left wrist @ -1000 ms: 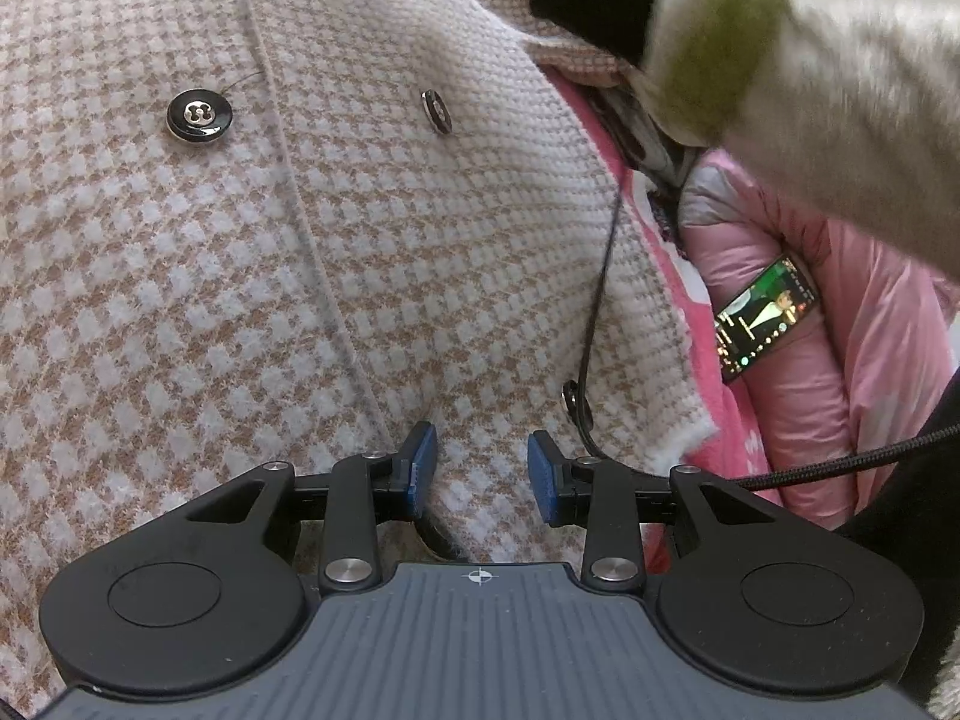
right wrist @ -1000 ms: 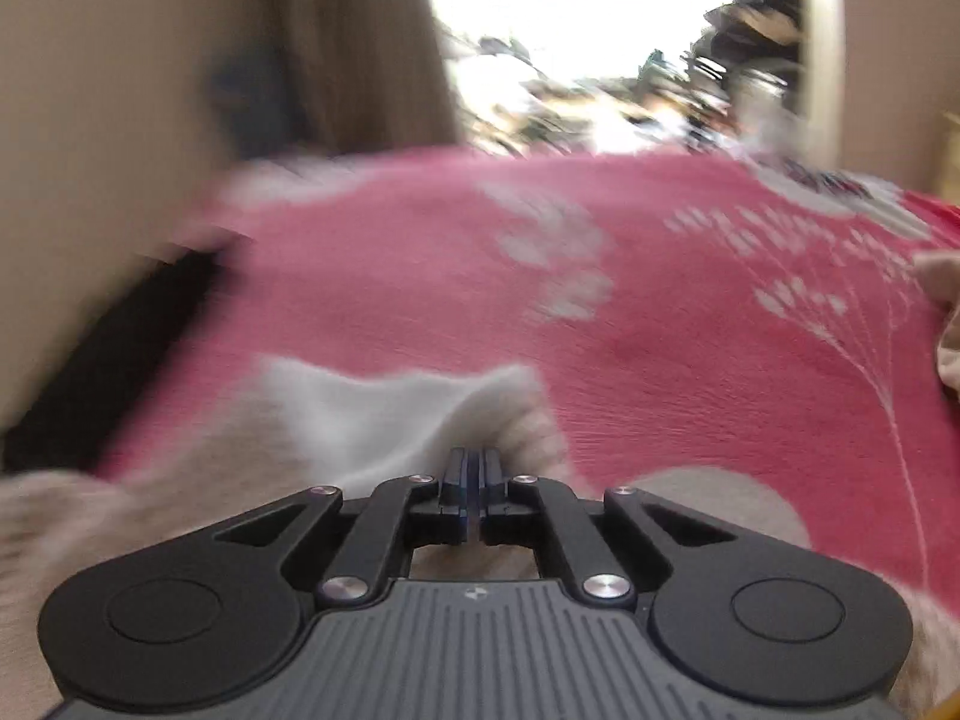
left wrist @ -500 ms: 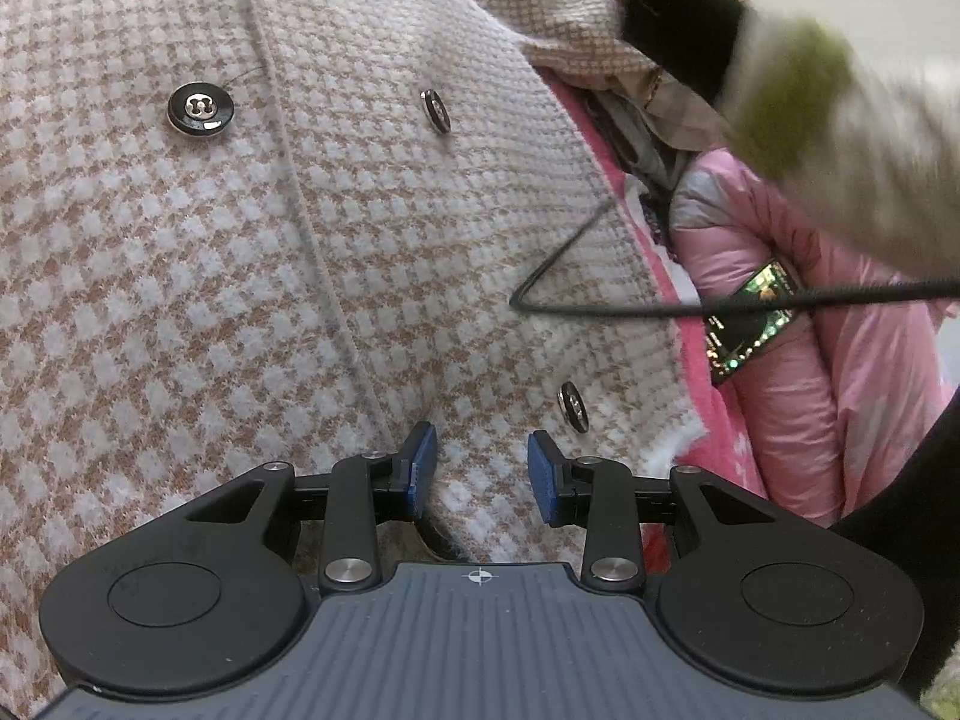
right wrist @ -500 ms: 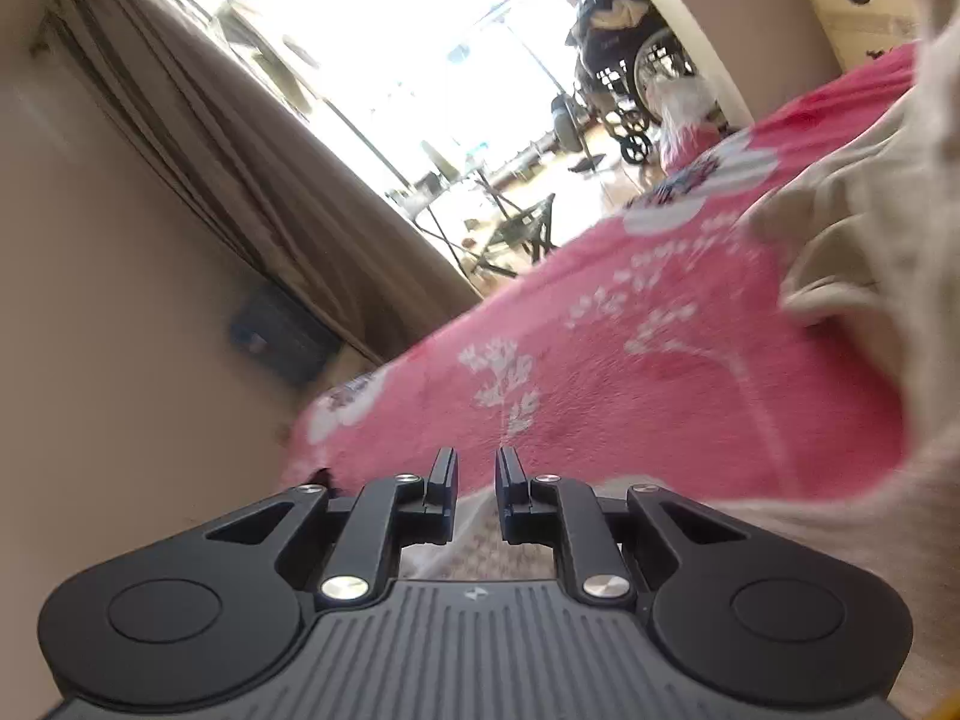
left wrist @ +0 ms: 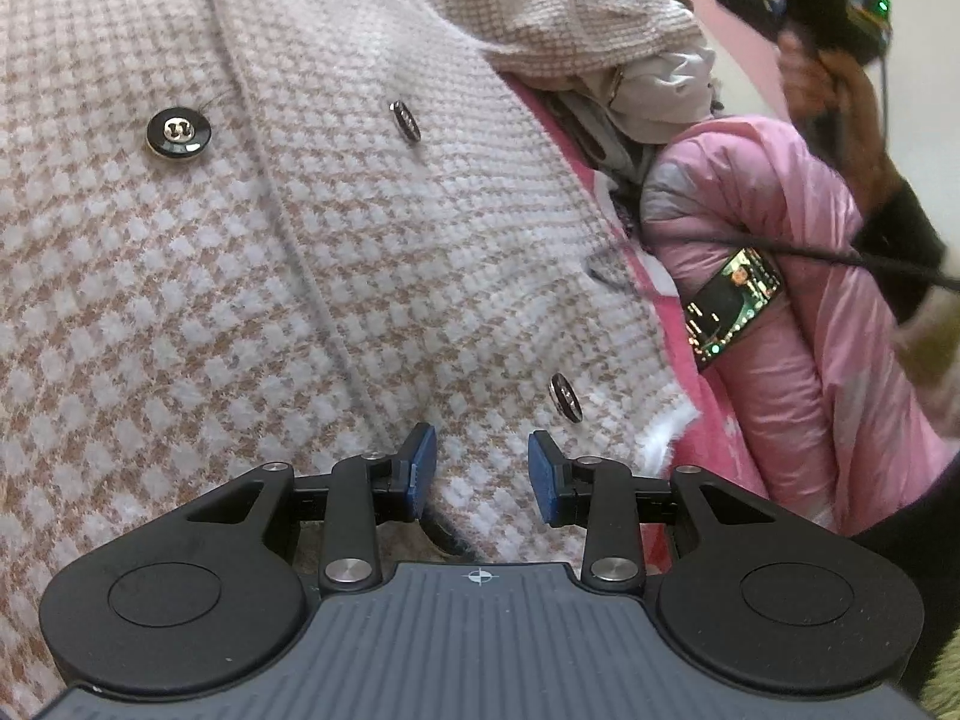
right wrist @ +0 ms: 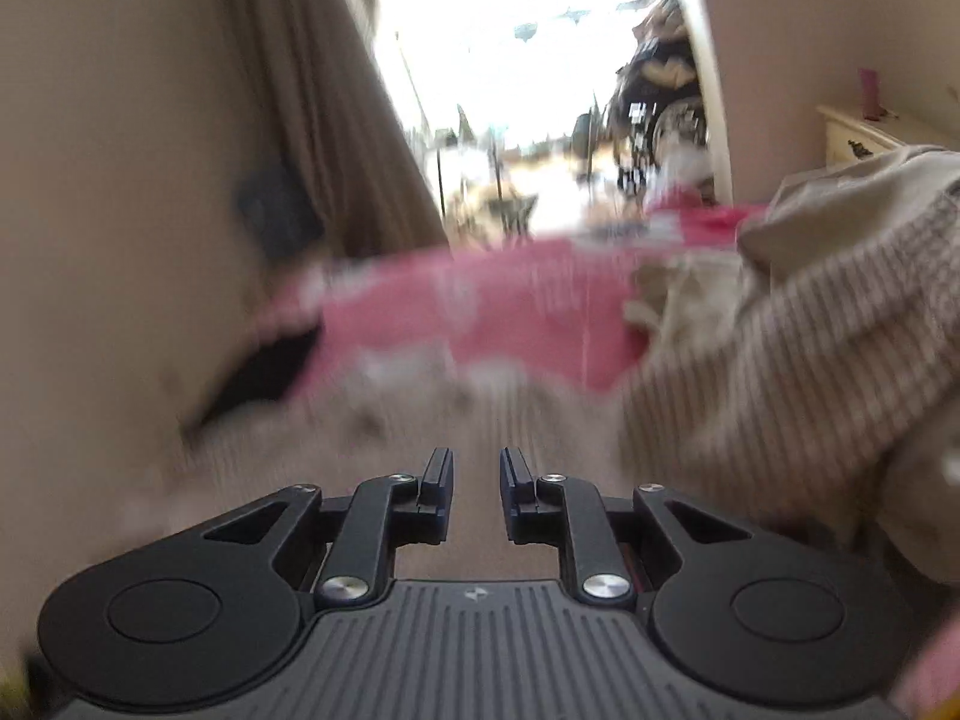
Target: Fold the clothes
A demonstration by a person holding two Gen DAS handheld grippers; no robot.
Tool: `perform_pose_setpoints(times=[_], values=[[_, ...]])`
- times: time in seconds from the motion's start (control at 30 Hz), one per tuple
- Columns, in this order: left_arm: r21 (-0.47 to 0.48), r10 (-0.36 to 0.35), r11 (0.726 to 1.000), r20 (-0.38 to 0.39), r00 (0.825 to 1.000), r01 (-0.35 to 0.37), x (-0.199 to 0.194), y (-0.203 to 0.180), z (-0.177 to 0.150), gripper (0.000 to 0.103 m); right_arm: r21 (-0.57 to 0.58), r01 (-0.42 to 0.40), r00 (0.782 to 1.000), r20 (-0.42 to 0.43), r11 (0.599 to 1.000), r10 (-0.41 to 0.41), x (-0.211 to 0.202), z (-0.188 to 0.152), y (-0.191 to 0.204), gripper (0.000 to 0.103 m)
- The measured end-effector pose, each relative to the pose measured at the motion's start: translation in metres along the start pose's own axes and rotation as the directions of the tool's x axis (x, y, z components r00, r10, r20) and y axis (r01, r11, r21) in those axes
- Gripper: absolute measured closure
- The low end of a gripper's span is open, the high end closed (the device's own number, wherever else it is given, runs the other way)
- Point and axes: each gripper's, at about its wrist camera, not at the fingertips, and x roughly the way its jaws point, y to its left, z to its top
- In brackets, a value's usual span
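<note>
A beige-and-white houndstooth knit cardigan (left wrist: 252, 252) with black buttons (left wrist: 179, 131) lies spread over a pink bedspread (left wrist: 714, 450) and fills the left wrist view. My left gripper (left wrist: 482, 471) sits low at the cardigan's bottom hem, its blue pads closed on a thick bunch of the knit. A folded sleeve (left wrist: 576, 30) lies across the top. The right wrist view is blurred by motion: my right gripper (right wrist: 476, 480) hovers above the cardigan (right wrist: 798, 360), its jaws opening with nothing between them. A person's hand (left wrist: 834, 90) carries that gripper at the upper right of the left view.
A rolled pink quilted garment (left wrist: 798, 324) lies right of the cardigan with a lit phone (left wrist: 733, 306) on it. Pale clothes (left wrist: 660, 90) are heaped behind. A black cable (left wrist: 810, 249) crosses above the pink roll. A wall, a curtain (right wrist: 312, 120) and a bright doorway lie beyond the bed.
The right gripper has let go of the knit and opened, then swung up and away. In the left view the arm has moved to the upper right and the cable has lifted off the cardigan.
</note>
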Motion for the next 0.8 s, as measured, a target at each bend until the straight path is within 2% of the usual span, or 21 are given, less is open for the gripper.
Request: perform_pose_setpoints(times=[0.07,0.13,0.2,0.27,0.3,0.33,0.4,0.47,0.6,0.63,0.73,0.77,0.8], values=[[-0.007,0.016,1.0,0.006,1.0,-0.016,-0.002,-0.003,0.0,0.07,-0.039,0.013,0.994,-0.106,0.999,-0.017,0.022,-0.032,0.014,0.084],[-0.013,0.028,1.0,0.007,1.0,-0.028,-0.004,-0.004,0.0,0.069,-0.086,0.027,0.979,-0.198,0.996,-0.044,0.042,-0.068,0.025,0.084],[-0.003,0.041,0.999,0.007,0.999,-0.041,-0.005,-0.005,0.0,0.069,-0.092,0.04,0.962,-0.266,0.995,-0.064,0.048,-0.108,0.027,0.085],[0.01,0.048,0.999,0.014,0.999,-0.048,-0.003,-0.005,-0.002,0.069,-0.08,0.116,0.932,-0.336,0.99,-0.136,0.048,-0.149,0.013,0.089],[0.014,0.052,0.999,0.017,0.999,-0.052,-0.002,-0.005,-0.003,0.069,-0.049,0.142,0.928,-0.342,0.989,-0.15,0.042,-0.164,0.005,0.089],[0.016,0.055,0.998,0.02,0.998,-0.055,-0.002,-0.005,-0.004,0.069,0.01,0.145,0.939,-0.317,0.989,-0.135,0.029,-0.173,-0.003,0.089],[0.021,0.061,0.998,0.022,0.998,-0.061,-0.002,-0.007,-0.005,0.069,0.073,0.158,0.951,-0.281,0.985,-0.132,0.009,-0.174,-0.006,0.088],[0.026,0.066,0.997,0.018,0.998,-0.066,-0.002,-0.008,-0.004,0.069,0.021,0.137,0.965,-0.229,0.99,-0.129,-0.006,-0.167,0.008,0.084],[0.045,0.071,0.996,0.01,0.997,-0.072,-0.005,-0.011,0.0,0.069,-0.105,-0.028,0.978,-0.208,0.994,0.005,-0.016,-0.166,0.04,0.082],[0.048,0.075,0.996,0.015,0.997,-0.076,-0.006,-0.012,0.0,0.069,-0.124,-0.052,0.972,-0.234,0.991,0.022,-0.013,-0.171,0.043,0.08],[0.056,0.076,0.995,0.033,0.997,-0.077,-0.012,-0.016,0.002,0.069,-0.138,-0.043,0.925,-0.38,0.99,-0.013,0.01,-0.2,0.037,0.078],[0.056,0.075,0.995,0.037,0.996,-0.077,-0.013,-0.017,0.003,0.068,-0.098,-0.028,0.921,-0.389,0.995,-0.012,0.013,-0.202,0.029,0.079],[0.055,0.078,0.995,0.039,0.996,-0.08,-0.014,-0.018,0.003,0.068,-0.025,-0.037,0.931,-0.364,0.999,0.026,0.01,-0.196,0.02,0.079]])
